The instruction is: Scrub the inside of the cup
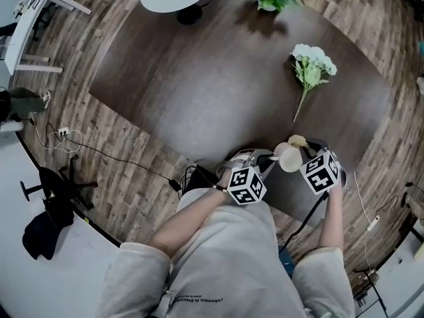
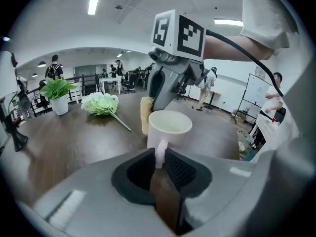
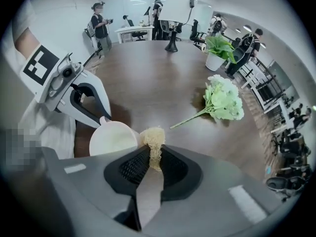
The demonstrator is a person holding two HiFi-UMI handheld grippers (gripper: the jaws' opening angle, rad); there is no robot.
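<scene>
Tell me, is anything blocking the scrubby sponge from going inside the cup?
Nothing visible does. The cup, clamped in the left gripper, has an open, empty mouth. The scrubber in the right gripper sits just outside its rim.

Over the near edge of a dark table (image 1: 199, 78), the left gripper (image 1: 267, 161) holds a white cup (image 1: 289, 159). The right gripper (image 1: 307, 150) holds a tan scrubber (image 1: 297, 140) right beside the cup. White flowers (image 1: 313, 61) lie farther back.
</scene>
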